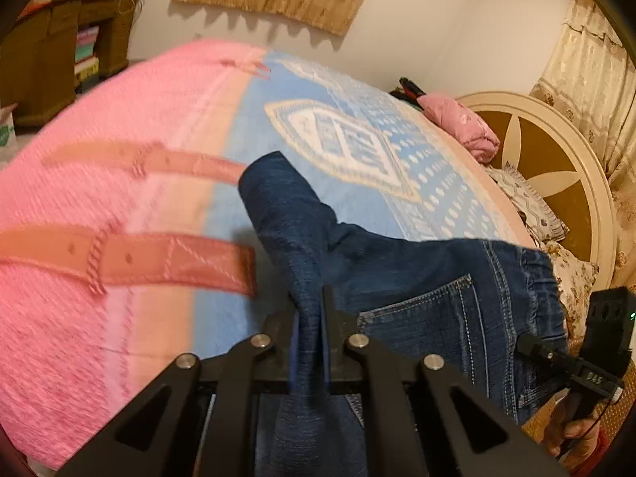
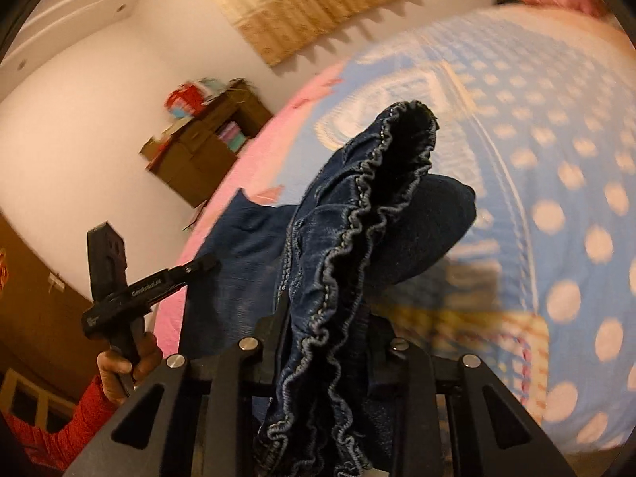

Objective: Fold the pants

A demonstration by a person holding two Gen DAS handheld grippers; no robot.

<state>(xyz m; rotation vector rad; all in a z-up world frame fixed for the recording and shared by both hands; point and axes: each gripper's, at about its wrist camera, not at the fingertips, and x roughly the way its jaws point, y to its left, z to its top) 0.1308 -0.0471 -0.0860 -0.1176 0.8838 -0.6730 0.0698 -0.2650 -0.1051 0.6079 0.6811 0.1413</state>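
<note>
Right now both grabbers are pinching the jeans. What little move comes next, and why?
Probably lift both a bit higher. The left gripper is shut on a fold of the jeans, the right gripper on the frilly waistband, yet a leg end lies on the bedspread, so the jeans cannot hang straight.

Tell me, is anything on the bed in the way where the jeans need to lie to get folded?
Nothing visible is. Both grippers, left and right, already pinch the jeans, and the blanket ahead of them looks bare. The pink pillow sits off by the headboard, away from the jeans.
</note>
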